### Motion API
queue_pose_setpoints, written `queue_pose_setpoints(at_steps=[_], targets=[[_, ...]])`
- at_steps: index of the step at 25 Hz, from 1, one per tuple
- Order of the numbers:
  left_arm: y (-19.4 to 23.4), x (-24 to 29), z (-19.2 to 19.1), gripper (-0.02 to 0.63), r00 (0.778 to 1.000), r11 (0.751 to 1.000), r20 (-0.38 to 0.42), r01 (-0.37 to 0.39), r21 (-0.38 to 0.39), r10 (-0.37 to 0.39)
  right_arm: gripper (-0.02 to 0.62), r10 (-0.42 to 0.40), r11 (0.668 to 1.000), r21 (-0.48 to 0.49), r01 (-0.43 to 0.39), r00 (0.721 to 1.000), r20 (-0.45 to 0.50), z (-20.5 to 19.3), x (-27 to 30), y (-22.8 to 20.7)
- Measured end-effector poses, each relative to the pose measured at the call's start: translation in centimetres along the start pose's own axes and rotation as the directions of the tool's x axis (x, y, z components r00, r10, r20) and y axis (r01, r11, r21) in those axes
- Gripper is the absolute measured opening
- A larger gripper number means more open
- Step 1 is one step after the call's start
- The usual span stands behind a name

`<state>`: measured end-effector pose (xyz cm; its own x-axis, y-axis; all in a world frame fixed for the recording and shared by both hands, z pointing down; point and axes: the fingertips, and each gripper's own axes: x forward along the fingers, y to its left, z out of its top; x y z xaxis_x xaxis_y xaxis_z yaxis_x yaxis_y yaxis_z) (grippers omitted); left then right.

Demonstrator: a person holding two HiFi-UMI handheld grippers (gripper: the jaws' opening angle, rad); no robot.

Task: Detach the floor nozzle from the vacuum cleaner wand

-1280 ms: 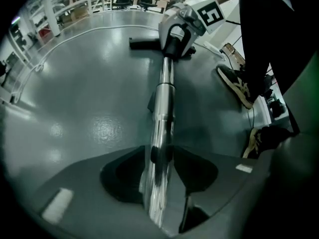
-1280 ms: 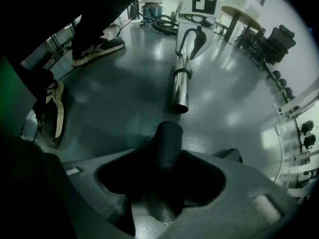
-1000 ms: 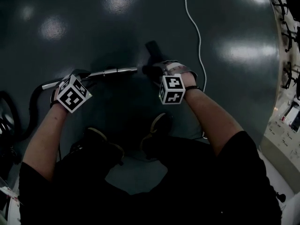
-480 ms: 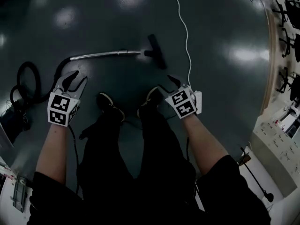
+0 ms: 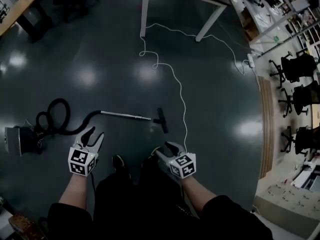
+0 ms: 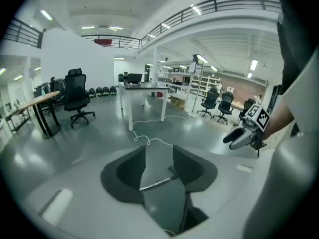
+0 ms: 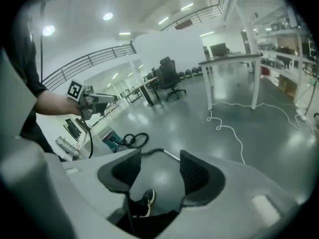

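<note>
Left tongs [image 5: 95,134]: jaws apart, just been opening; nothing between them.
Right tongs [image 5: 163,149]: jaws apart, empty.
Floor nozzle [image 5: 161,120]: on the floor ahead of you, between your two tongs, at the end of the wand [image 5: 125,115]; joint too small to judge.
Markings: black-and-white square patterns on your tongs' cubes [image 5: 81,161].
Hard to make out: vacuum body [image 5: 15,139], dim, left of your left tongs.

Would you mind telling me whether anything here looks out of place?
A loose white cable snakes across the floor from the table past the floor nozzle, a likely trip hazard. The wand lies flat; nothing looks damaged.
</note>
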<state>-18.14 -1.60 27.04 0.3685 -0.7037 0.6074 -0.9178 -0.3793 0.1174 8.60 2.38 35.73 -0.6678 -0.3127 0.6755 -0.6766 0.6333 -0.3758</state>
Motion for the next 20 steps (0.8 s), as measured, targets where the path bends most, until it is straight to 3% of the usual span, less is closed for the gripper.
queue_pose_setpoints(at_steps=[4, 10, 14, 20], targets=[[-4.4, -5.4, 3.5, 0.176, 0.987, 0.992, 0.103, 0.121, 0.033, -0.123, 0.242, -0.046, 0.999, -0.016, 0.049, 0.991, 0.126, 4.9, -5.1, 5.5], [-11.7, -9.9, 4.5, 0.172, 0.922, 0.935, 0.184, 0.311, 0.169, -0.34, 0.238, -0.093, 0.995, -0.015, 0.1, 0.963, 0.252, 7.3, -8.2, 11.7], [-15.2, -13.2, 5.9, 0.159, 0.89, 0.922, 0.247, 0.354, 0.16, -0.384, 0.222, -0.037, 0.999, -0.024, 0.048, 0.943, 0.331, 9.2, -10.9, 15.3], [-19.4, -17.0, 10.6, 0.053, 0.846, 0.932, 0.393, 0.321, 0.166, -0.362, 0.116, 0.136, 0.983, -0.176, -0.06, 0.875, 0.464, 13.8, -16.0, 18.9]])
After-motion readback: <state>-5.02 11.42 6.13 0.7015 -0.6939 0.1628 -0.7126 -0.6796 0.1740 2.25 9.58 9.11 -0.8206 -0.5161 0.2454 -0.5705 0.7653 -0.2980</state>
